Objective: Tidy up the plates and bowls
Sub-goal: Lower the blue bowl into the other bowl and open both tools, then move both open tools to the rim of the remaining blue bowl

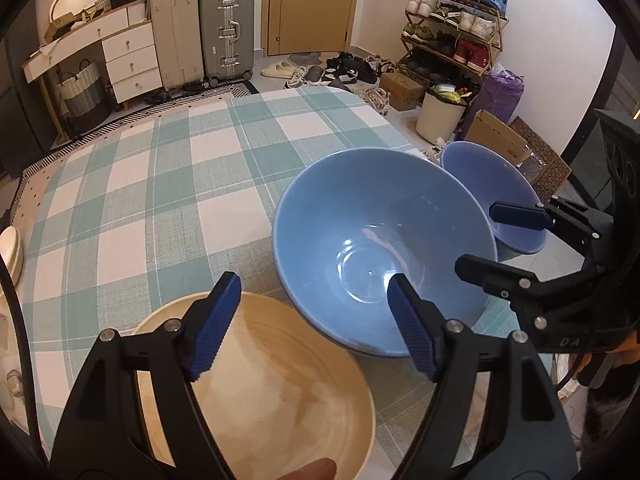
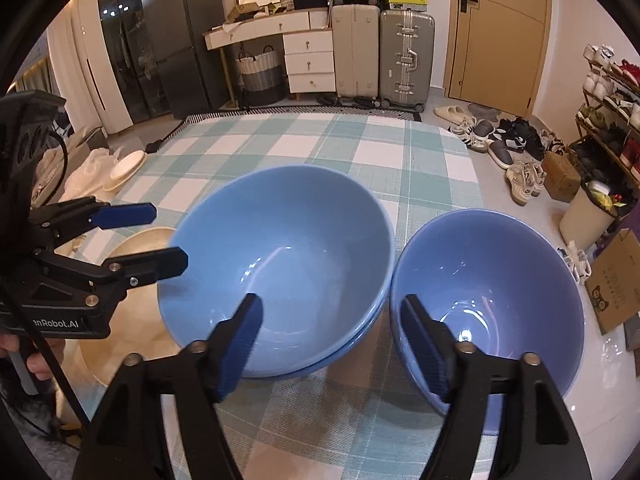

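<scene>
Three blue bowls are seen on one checked tablecloth (image 2: 304,140): a nested pair (image 2: 280,264) at the centre, counted by two rims at its near edge, and a single bowl (image 2: 492,296) at 3 o'clock. One beige bowl (image 1: 264,384) is seen at 9 o'clock. Two grippers are counted, left (image 1: 312,320) and right (image 2: 332,344). Two suitcases (image 2: 384,52) are stood at 12 o'clock.

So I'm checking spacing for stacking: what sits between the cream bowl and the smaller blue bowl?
The large blue bowl, nested in another like it, sits between the cream bowl and the smaller blue bowl; both wrist views show it.
</scene>
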### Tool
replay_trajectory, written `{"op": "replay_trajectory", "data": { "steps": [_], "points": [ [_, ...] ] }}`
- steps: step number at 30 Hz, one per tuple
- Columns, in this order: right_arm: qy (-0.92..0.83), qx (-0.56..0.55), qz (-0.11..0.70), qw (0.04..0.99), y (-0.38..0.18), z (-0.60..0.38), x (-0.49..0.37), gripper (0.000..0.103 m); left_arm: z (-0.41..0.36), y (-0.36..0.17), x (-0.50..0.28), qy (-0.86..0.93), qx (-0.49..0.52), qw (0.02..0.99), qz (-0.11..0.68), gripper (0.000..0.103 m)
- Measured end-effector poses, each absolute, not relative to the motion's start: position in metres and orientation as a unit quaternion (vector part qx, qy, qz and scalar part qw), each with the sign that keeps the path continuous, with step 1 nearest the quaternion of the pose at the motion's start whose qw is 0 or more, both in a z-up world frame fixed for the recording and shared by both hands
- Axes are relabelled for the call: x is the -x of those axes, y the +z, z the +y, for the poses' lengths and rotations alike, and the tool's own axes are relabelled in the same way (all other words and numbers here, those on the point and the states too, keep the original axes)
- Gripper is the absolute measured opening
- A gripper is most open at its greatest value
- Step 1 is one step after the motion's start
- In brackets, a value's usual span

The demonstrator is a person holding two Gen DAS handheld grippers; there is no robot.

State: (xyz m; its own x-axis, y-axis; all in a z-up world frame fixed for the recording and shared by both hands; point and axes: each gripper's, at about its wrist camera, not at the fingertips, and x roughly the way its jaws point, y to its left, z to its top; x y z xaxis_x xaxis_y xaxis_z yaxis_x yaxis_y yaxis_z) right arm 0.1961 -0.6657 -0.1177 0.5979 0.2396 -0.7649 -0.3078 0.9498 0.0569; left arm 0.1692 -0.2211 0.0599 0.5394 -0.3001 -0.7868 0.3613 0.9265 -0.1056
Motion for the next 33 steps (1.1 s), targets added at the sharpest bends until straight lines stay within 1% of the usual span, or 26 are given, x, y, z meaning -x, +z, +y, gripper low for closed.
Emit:
{"op": "replay_trajectory", "data": {
  "steps": [2, 4, 6, 9, 10, 12, 13, 22, 33],
  "points": [
    [0.154, 0.033, 0.414, 0.897, -0.114, -0.668, -0.192, 0.082, -0.223, 0.063, -0.167, -0.195, -0.030, 0.877, 0.439, 0.076],
    [0.153, 0.019, 0.413, 0.898, -0.111, -0.671, -0.190, 0.088, -0.225, 0.066, -0.163, -0.204, -0.021, 0.876, 0.436, 0.078],
    [0.150, 0.000, 0.411, 0.899, -0.108, -0.677, -0.188, 0.098, -0.228, 0.070, -0.159, -0.215, -0.014, 0.875, 0.433, 0.079],
    [0.136, -0.012, 0.406, 0.904, -0.104, -0.688, -0.182, 0.099, -0.234, 0.076, -0.153, -0.221, -0.014, 0.878, 0.425, 0.083],
    [0.132, -0.015, 0.406, 0.904, -0.103, -0.691, -0.181, 0.099, -0.236, 0.078, -0.151, -0.223, -0.014, 0.879, 0.422, 0.087],
    [0.126, -0.025, 0.404, 0.906, -0.100, -0.700, -0.178, 0.101, -0.240, 0.081, -0.149, -0.226, -0.011, 0.880, 0.418, 0.102],
    [0.123, -0.026, 0.403, 0.906, -0.099, -0.703, -0.177, 0.101, -0.241, 0.083, -0.147, -0.227, -0.007, 0.882, 0.413, 0.101],
    [0.105, -0.055, 0.393, 0.912, -0.083, -0.746, -0.153, 0.102, -0.274, 0.086, -0.131, -0.241, -0.013, 0.878, 0.412, 0.101],
    [0.065, -0.061, 0.380, 0.921, -0.072, -0.785, -0.135, 0.102, -0.314, 0.095, -0.109, -0.267, -0.005, 0.872, 0.411, 0.101]
  ]
}}
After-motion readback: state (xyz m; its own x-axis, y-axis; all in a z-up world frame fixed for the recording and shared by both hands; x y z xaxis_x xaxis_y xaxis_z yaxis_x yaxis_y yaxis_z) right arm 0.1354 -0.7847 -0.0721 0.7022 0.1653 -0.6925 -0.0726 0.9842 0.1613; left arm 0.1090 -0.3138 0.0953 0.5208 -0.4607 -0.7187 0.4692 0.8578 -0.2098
